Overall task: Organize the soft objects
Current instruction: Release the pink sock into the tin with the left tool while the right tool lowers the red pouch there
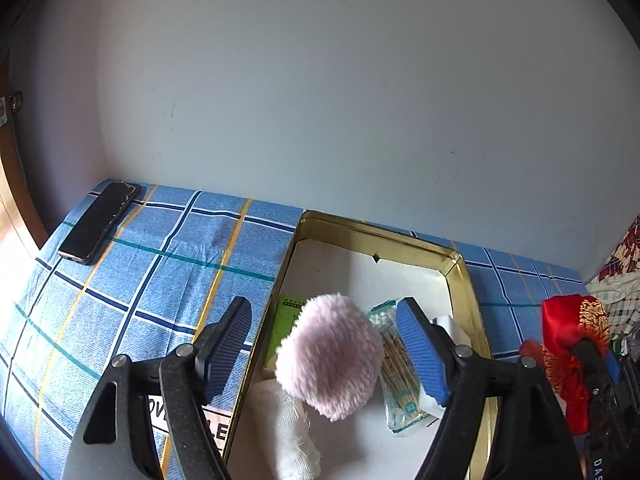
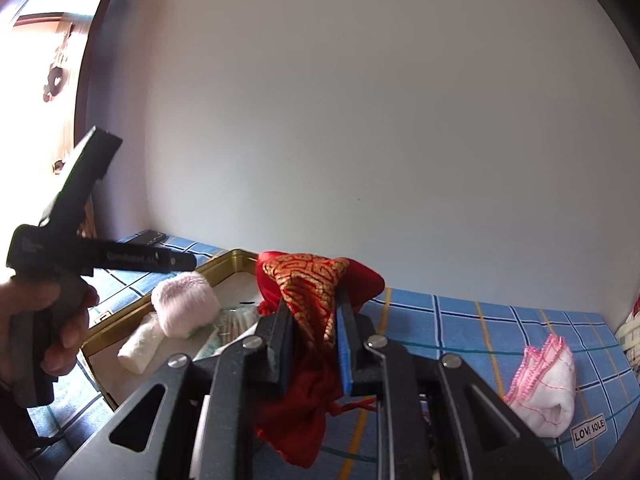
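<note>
We see a blue checked cloth (image 1: pixel 160 264) that covers the surface under everything; it reaches to a pale wall (image 1: pixel 320 80) behind. We cannot tell if it is a bed or a tabletop below the cloth. On the cloth lies a gold metal tin (image 1: pixel 464 276), open, with a white bottom.

Our left claw (image 1: pixel 328 354) hangs over the tin with its blue pads far apart, and it grips nothing. Between the pads, we see a pink fluffy ball (image 1: pixel 330 356); it touches neither pad. It seems to rest inside the tin, partly on a roll of white gauze (image 1: pixel 288 432). Beside the ball, also in the tin, are a packet of cotton swabs (image 1: pixel 400 380) and a green packet (image 1: pixel 286 324).

Our right claw (image 2: pixel 314 344) is closed narrow on a red pouch (image 2: pixel 312 284) with gold pattern. The pouch is lifted above the cloth, near the right edge of the tin, and its dark red lower part hangs down between the fingers.

To the right, well apart from the tin, a white folded cloth with pink border (image 2: pixel 548 384) lies on the checked cloth. At the far left corner lies a black phone (image 1: pixel 100 222).
</note>
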### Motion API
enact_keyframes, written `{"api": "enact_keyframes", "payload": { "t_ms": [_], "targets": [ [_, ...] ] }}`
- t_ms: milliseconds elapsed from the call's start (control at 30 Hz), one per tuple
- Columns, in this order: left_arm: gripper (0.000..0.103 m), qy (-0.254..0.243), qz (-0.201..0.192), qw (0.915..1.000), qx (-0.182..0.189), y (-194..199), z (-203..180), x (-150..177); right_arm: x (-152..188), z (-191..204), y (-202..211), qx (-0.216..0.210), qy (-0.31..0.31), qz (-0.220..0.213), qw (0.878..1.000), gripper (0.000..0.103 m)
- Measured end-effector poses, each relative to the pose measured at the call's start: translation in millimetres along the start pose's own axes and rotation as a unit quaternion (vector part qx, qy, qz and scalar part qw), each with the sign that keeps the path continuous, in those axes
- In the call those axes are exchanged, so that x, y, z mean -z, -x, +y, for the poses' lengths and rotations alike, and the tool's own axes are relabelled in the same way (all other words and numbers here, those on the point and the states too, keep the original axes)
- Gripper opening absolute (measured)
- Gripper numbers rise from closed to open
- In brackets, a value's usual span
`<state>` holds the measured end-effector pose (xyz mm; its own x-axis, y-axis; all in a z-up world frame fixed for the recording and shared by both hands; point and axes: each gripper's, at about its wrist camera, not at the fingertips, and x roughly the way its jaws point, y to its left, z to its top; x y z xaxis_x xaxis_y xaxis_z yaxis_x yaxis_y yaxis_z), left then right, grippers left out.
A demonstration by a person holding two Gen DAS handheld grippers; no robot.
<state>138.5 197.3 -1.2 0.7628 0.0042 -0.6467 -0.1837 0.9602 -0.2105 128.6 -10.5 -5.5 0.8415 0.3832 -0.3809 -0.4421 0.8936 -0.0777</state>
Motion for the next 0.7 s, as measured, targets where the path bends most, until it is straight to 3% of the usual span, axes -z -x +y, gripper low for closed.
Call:
{"api": "enact_keyframes", "payload": {
  "t_ms": [167,433,700],
  "targets": [
    [0.077,0.001,-0.015,0.9999,-0.005,8,3,-2,-5,10,-5,-0.008,0.007,0.004,1.0,0.018],
    [0.082,0.01,-0.062,0.9963,-0.06,26,15,-8,-12,20,-32,-0.024,0.011,0.034,0.999,0.018],
    [0.083,0.035,-0.067,0.995,-0.065,30,31,-11,-29,30,-72,-0.048,-0.005,0.078,0.996,0.019]
  ]
}}
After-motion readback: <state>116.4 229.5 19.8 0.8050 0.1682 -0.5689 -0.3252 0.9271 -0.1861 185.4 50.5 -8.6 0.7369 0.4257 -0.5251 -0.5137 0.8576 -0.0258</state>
